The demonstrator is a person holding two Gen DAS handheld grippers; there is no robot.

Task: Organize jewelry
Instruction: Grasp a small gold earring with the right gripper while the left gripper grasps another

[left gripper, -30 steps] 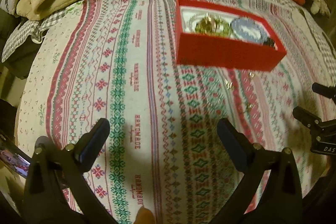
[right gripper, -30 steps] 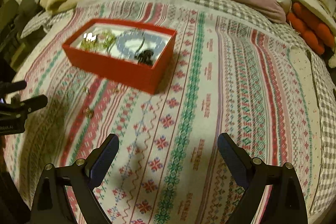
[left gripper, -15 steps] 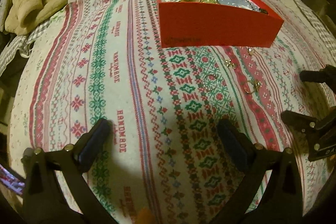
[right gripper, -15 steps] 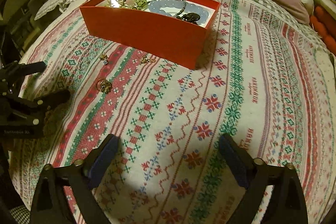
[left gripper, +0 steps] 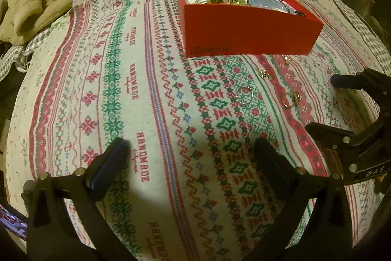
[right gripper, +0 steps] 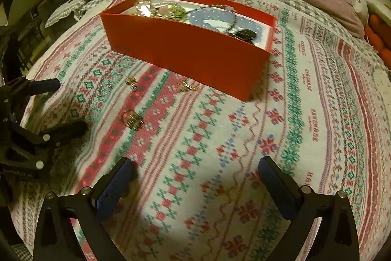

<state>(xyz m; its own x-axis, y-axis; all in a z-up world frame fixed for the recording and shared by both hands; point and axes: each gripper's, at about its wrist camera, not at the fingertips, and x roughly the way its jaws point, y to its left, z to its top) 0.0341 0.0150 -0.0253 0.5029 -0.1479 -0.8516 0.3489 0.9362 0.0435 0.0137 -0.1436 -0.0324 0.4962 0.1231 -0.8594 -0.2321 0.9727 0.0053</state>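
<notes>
- Jewelry lies in two places: bracelets and beads fill the red box (left gripper: 246, 28) in the upper middle of the left wrist view, and small pieces lie loose on the patterned blanket (left gripper: 127, 94) just below the box.
- Right gripper (right gripper: 195, 177) at the bottom of its own view has its jaws spread wide, with only blanket between them; it holds nothing.
- Left gripper (left gripper: 190, 155) at the bottom of its view is also wide open and empty.
- A gold ring (right gripper: 133, 119) lies left of centre in the right wrist view, near the left gripper's lower finger.
- Two small earrings (right gripper: 187, 86) lie closer to the box wall.
</notes>
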